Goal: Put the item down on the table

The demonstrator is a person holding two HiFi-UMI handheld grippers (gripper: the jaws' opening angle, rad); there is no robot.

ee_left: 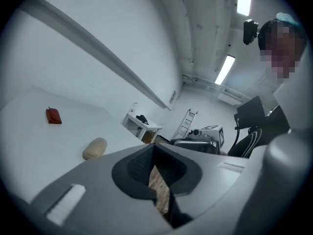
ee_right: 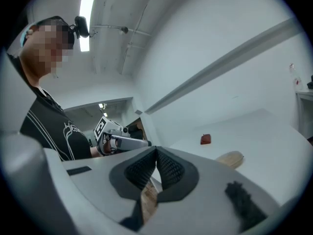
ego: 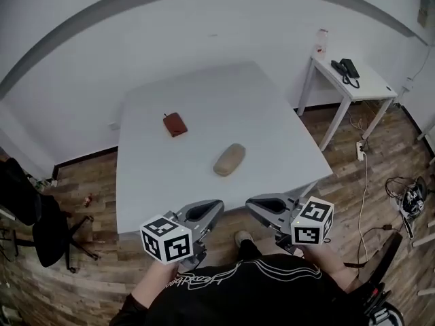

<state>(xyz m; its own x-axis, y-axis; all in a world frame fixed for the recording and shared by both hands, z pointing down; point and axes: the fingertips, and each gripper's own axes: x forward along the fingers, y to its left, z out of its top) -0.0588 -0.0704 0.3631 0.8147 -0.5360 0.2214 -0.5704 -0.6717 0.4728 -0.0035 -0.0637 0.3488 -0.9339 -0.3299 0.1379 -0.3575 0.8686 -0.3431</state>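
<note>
A tan oval item [ego: 230, 159] lies on the white table [ego: 272, 128] near its middle, and a small red pouch [ego: 175, 123] lies farther back to the left. Both also show in the left gripper view, the tan item [ee_left: 95, 148] and the pouch [ee_left: 54, 115], and in the right gripper view, the tan item [ee_right: 231, 158] and the pouch [ee_right: 206, 139]. My left gripper [ego: 217, 205] and right gripper [ego: 250, 204] hover side by side at the table's near edge, close to the person's body. Each is shut with nothing between its pads, as the left gripper [ee_left: 154, 148] and right gripper [ee_right: 156, 151] show close up.
A small white side table [ego: 367, 90] at the back right carries a black phone [ego: 345, 68] and a bottle [ego: 322, 41]. A black chair [ego: 34, 216] stands on the wooden floor at the left. Cables [ego: 367, 182] trail at the right. A ladder [ee_left: 185, 123] leans far off.
</note>
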